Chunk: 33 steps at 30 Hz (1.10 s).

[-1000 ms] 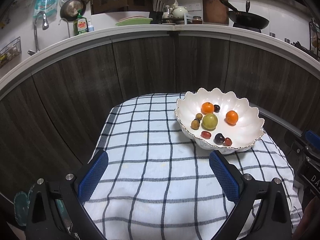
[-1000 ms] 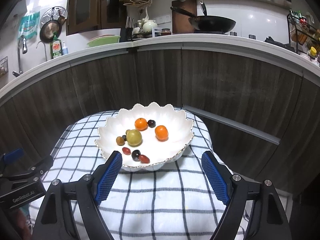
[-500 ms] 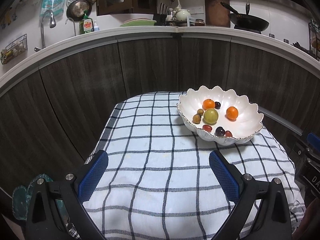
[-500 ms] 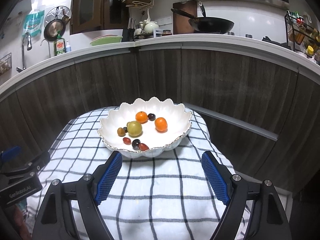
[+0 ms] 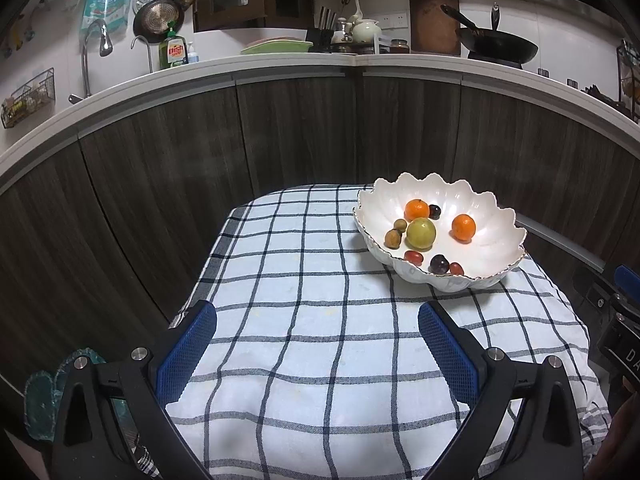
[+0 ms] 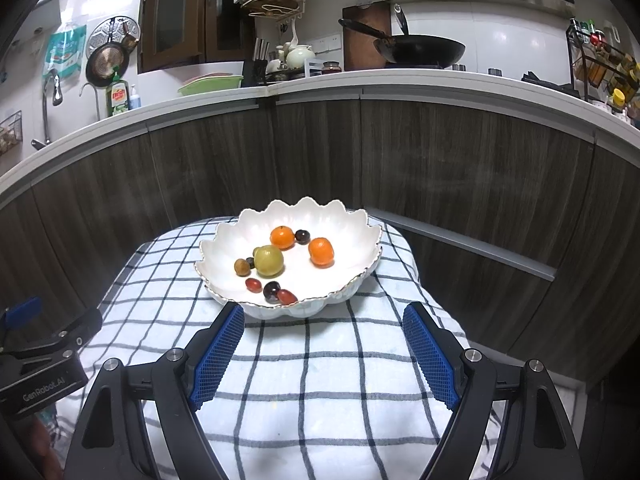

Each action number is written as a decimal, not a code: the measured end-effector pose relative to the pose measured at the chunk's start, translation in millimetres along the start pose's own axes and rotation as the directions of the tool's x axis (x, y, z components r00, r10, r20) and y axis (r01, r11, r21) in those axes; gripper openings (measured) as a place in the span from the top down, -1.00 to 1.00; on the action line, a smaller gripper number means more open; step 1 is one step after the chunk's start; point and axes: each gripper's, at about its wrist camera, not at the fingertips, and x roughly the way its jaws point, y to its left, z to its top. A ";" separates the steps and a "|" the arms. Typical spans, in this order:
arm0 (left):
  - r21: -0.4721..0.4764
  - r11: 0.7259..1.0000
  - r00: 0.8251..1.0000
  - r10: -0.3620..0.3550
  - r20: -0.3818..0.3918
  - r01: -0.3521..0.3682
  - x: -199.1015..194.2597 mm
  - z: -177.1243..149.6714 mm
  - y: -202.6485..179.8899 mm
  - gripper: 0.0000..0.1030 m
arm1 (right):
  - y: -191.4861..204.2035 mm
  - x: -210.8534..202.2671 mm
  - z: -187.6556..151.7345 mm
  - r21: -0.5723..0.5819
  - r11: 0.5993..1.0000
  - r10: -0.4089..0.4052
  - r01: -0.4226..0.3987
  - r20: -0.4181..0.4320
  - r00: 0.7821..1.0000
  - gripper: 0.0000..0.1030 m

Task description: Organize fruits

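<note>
Presently, no fruit remains on the checked cloth (image 5: 304,320); every piece sits in the white scalloped bowl (image 6: 344,224), which stands at the far right corner of the cloth-covered table. Both tools hang above the near edge, well apart from the bowl. The left gripper (image 5: 316,344) has its jaws spread wide with nothing between them; the right gripper (image 6: 322,352) likewise, empty.

Judgement: the gathering step appears complete, or the task is at rest. If anything follows, it calls for a reach forward to the bowl.

Materials: the bowl is glossy ceramic with a gilt, petal-shaped rim. It holds two matte orange mandarins (image 6: 321,251), one smooth round green fruit (image 6: 269,260), small brown longan-like pieces (image 6: 241,267), dark plums (image 6: 271,290) and red oblong tomatoes (image 6: 286,297). The cloth is soft woven fabric, slightly rumpled. The gripper pads (image 6: 218,354) are blue, cross-hatched rubber.
</note>
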 end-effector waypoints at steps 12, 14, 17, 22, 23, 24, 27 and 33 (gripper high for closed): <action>-0.001 1.000 1.000 -0.001 0.006 0.001 -2.7 0.3 0.0 -1.00 | 0.4 -1.4 0.5 0.003 1.000 -0.003 0.003 0.005 1.000 -0.60; 0.000 1.000 1.000 -0.002 0.006 0.002 -3.3 0.6 0.4 -1.00 | 0.8 -1.8 0.8 0.003 1.000 -0.002 0.002 0.006 1.000 -0.60; 0.002 1.000 1.000 0.000 0.008 0.000 -3.7 0.8 -0.4 -1.00 | 0.8 -1.9 0.9 0.003 1.000 -0.001 0.001 0.005 1.000 -0.60; 0.001 1.000 1.000 0.000 0.008 0.000 -3.8 0.8 -0.2 -1.00 | 0.8 -1.7 0.9 0.002 1.000 -0.001 0.001 0.004 1.000 -0.60; 0.001 1.000 1.000 0.000 0.008 0.000 -4.2 0.7 -0.4 -1.00 | 0.7 -1.8 0.9 0.003 1.000 -0.001 0.001 0.004 1.000 -0.60; 0.001 1.000 1.000 0.000 0.008 0.000 -3.7 0.8 0.0 -1.00 | 0.6 -1.7 1.0 0.004 1.000 -0.001 0.001 0.004 1.000 -0.60; 0.001 1.000 1.000 -0.001 0.007 0.001 -3.7 0.8 -0.2 -1.00 | 0.8 -2.4 0.5 0.005 1.000 -0.001 0.001 0.004 1.000 -0.60; 0.001 1.000 1.000 -0.002 0.006 0.002 -4.4 0.5 0.1 -1.00 | 0.8 -2.5 0.7 0.005 1.000 0.000 0.000 0.004 1.000 -0.60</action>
